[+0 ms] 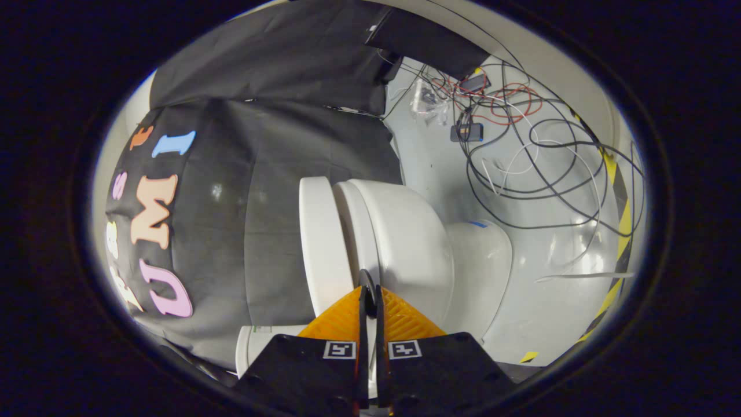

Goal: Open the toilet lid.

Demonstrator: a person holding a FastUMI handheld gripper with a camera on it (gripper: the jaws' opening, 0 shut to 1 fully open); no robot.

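Fingers closed together, empty, before white toilet lid; tangled cables across glossy pale floor beyond.

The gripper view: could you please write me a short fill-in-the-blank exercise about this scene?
The toilet lid is ___ in colour. The gripper has its fingers ___, tips close to the toilet bowl. Tangled ___ lie on the floor beyond the bowl.
Missing words: white; shut; cables.
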